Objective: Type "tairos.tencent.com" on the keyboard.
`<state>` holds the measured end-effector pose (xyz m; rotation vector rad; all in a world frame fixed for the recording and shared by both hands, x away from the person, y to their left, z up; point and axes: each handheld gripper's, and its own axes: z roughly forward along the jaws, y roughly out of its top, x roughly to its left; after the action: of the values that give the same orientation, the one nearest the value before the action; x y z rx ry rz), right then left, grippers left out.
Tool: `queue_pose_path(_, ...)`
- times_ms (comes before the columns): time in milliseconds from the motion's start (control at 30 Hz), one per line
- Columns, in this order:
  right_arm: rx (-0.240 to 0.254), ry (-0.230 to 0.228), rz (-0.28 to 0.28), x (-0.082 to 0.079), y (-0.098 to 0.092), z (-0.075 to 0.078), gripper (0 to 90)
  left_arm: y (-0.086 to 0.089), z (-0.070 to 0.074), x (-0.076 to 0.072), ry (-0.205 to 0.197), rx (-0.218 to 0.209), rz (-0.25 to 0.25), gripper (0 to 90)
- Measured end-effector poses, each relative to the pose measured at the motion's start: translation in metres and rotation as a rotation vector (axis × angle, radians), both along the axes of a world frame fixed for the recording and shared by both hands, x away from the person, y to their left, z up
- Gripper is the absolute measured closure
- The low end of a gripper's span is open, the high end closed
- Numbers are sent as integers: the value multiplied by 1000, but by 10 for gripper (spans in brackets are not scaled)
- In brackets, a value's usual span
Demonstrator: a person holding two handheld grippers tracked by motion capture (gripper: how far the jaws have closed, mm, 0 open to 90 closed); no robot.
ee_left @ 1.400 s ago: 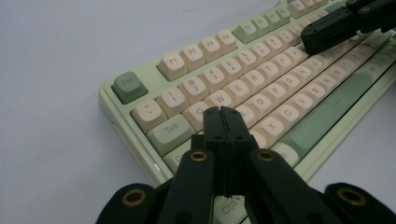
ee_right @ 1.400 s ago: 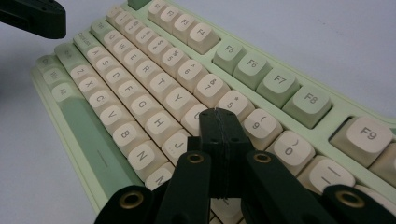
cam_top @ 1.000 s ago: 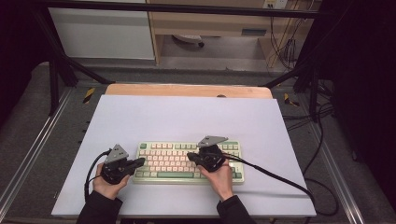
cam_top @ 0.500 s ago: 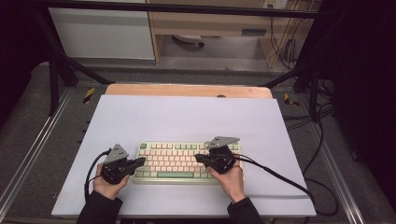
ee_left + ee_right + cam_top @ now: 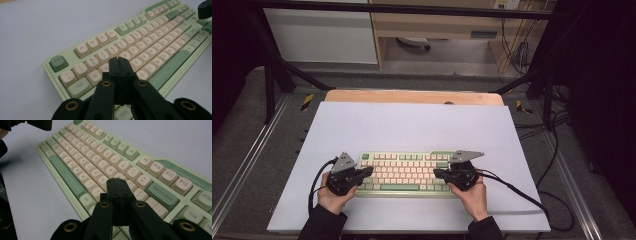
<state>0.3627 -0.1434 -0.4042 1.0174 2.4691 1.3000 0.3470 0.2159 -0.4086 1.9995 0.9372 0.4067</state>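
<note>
Because both sets of jaws are pressed together with nothing between them, each blunt tip is wider than a keycap — the likeliest slip is two keys going down at once. The keyboard [image 5: 404, 173] lies near the front edge of the white table [image 5: 412, 125]. The left gripper [image 5: 118, 59] hovers over the left letter keys; the right gripper [image 5: 117, 180] sits above keys just left of Backspace. Compared with a second earlier, the right gripper has shifted right — the left has barely moved.
</note>
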Motion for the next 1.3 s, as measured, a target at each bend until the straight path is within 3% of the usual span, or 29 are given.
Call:
queue_pose_path(700,12,2,-18,-9,-19,-7,900,-44,-10,21,24,51,-37,900)
queue_pose_path(1300,15,4,-13,-9,-18,-10,900,-53,-21,32,35,65,-28,900)
